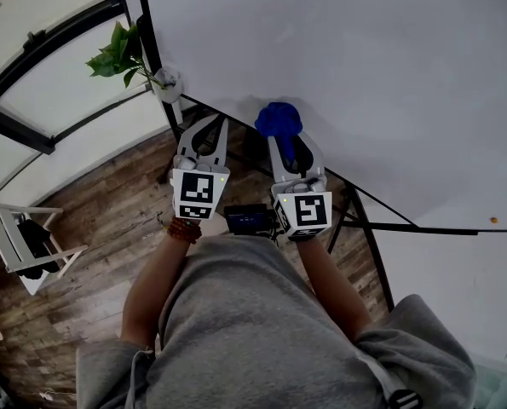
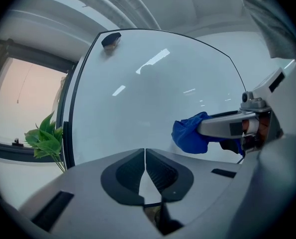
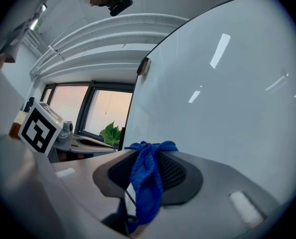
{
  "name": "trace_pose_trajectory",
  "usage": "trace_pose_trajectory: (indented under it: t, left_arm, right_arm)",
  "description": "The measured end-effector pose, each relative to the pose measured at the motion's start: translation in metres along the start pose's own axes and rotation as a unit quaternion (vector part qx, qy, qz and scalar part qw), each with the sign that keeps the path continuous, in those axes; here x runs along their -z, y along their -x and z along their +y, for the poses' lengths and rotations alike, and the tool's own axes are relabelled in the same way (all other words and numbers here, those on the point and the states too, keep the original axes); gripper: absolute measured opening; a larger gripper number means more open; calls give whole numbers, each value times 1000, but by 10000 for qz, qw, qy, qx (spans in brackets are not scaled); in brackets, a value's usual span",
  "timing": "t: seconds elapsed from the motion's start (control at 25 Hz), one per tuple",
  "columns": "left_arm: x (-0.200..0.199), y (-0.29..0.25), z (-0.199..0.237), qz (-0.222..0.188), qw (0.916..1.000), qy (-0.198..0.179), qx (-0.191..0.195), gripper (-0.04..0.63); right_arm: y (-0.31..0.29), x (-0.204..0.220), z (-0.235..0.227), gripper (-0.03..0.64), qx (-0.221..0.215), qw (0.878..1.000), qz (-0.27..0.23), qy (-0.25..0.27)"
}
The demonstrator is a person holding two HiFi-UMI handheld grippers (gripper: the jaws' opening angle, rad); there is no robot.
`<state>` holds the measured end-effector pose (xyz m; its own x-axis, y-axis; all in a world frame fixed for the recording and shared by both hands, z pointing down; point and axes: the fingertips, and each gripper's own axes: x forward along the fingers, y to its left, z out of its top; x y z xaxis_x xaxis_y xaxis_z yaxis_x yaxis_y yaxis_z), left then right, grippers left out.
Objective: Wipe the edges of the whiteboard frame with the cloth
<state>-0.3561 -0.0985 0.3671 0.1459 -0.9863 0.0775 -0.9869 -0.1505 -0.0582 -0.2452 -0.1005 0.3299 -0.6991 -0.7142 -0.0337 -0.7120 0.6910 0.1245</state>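
Editor: Cloth [image 1: 279, 119], where is it?

Photographer: Blue and bunched, pinched between the jaws of the right hand-held gripper [image 1: 283, 143]. The right gripper view shows the jaws closed on it, with a fold spilling over the top and the rest hanging down between the pads. It is held up at the lower edge of the whiteboard [image 1: 347, 75], close to the bottom left corner. The head view does not settle whether the fabric touches the black frame [image 1: 149, 32].

Editor: And the other hand?

Photographer: The left hand-held gripper [image 1: 212, 126] sits just beside the right one, a little lower and to its left, pointed at the same corner of the board. Its own view shows the jaws brought together at the tips with nothing between them. The cloth shows to their right in that view, against the white surface.

Editor: Surroundings?

Photographer: A person in a grey top [image 1: 253, 331] stands over a wooden floor [image 1: 108, 211] with both forearms stretched forward and a beaded bracelet [image 1: 183, 230] on the left wrist. A leafy green plant [image 1: 117, 54] stands by the board's left edge, in front of dark-framed windows. The board's black stand legs [image 1: 364, 220] run down on the right.
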Motion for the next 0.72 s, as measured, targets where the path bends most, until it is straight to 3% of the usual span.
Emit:
trace_pose_trajectory:
  t: [0.32, 0.72]
  left_arm:
    - [-4, 0, -2, -82, 9999, 25, -80, 15]
    - [-6, 6, -8, -120, 9999, 1, 6, 15]
  right_arm:
    - [3, 0, 3, 133, -60, 9999, -45, -120]
    - [10, 5, 9, 133, -105, 9998, 134, 90]
